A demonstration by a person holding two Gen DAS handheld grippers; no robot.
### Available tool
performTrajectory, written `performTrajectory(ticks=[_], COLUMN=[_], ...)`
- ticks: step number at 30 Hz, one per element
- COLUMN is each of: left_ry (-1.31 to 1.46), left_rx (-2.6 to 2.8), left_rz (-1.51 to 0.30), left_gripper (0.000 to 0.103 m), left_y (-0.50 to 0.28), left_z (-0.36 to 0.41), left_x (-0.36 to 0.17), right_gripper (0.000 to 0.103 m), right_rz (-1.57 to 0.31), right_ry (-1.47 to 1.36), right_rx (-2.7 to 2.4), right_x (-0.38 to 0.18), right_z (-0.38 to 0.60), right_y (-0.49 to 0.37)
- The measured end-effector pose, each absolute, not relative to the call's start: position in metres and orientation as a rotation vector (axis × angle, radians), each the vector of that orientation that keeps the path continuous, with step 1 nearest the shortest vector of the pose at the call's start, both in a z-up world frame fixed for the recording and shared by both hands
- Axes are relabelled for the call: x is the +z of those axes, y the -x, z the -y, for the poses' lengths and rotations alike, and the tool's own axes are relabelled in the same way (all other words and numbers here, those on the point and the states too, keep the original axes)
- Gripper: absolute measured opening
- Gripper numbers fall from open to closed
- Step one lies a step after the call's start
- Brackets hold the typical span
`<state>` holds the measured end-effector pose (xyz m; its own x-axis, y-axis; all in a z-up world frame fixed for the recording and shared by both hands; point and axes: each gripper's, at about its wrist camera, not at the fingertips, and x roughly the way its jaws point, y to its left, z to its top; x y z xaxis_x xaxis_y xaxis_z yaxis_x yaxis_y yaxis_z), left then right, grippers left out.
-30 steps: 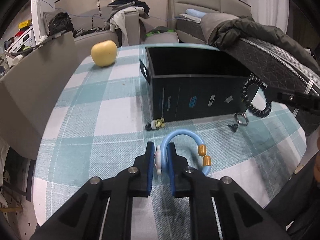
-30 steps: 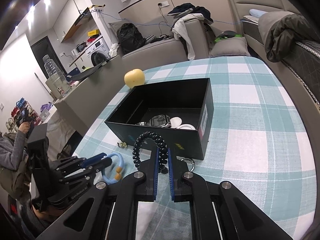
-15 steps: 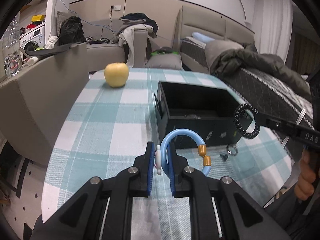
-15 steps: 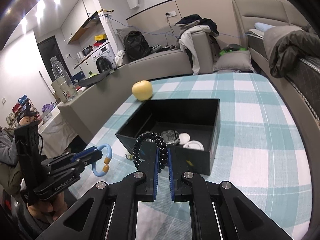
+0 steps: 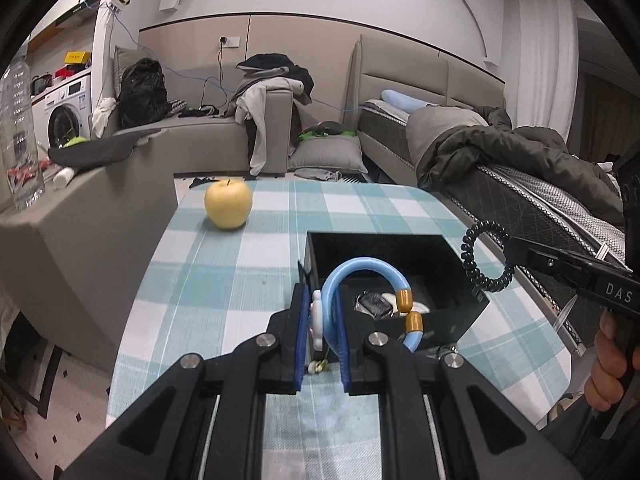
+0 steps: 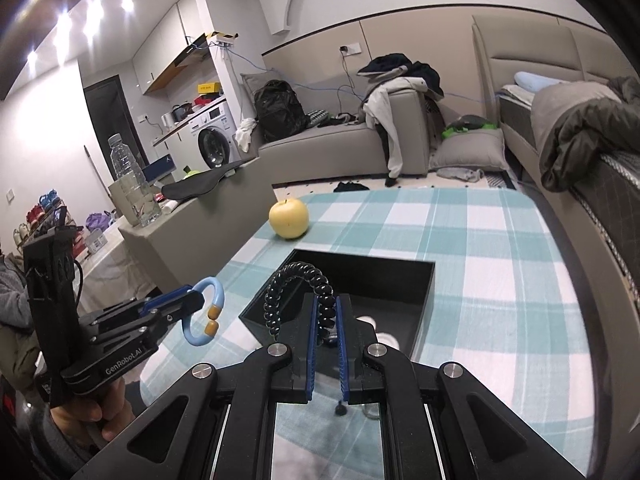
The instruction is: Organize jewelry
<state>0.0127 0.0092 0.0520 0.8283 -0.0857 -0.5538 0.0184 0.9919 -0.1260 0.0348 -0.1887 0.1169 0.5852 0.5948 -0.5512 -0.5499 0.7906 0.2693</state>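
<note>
Your left gripper [image 5: 320, 316] has its jaws clamped on the blue bracelet [image 5: 366, 276], the one with two amber beads, held in the air at the near left edge of the black box [image 5: 436, 264]. Your right gripper [image 6: 324, 320] has its jaws pinched on the black coiled bracelet [image 6: 298, 280], hanging over the box's near edge. Inside the box lie a watch [image 5: 374, 303] and some white pieces. You look to be in the carrying step, both pieces lifted and not yet dropped in. Next, bring each one over the open box, lower it, then spread the jaws. A few small trinkets [image 5: 316, 366] remain on the checked table [image 5: 224, 280] near the box; a yellow apple [image 5: 228, 204] sits far left.
</note>
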Motion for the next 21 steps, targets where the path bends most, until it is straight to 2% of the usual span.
performTrajectory(ticks=[11, 21], left_ry=[0.107, 0.171], left_rx=[-0.087, -0.049], left_rz=[-0.587, -0.624], left_gripper=[0.008, 0.008], left_y=[-0.044, -0.052], left_z=[0.000, -0.017], left_x=[0.057, 0.034], right_gripper=[0.008, 0.008], right_rz=[-0.660, -0.705], right_ry=[-0.088, -0.137], right_rx=[0.633, 0.586], right_x=[0.119, 0.104], right_z=[0.194, 0.203], right_y=[-0.062, -0.086])
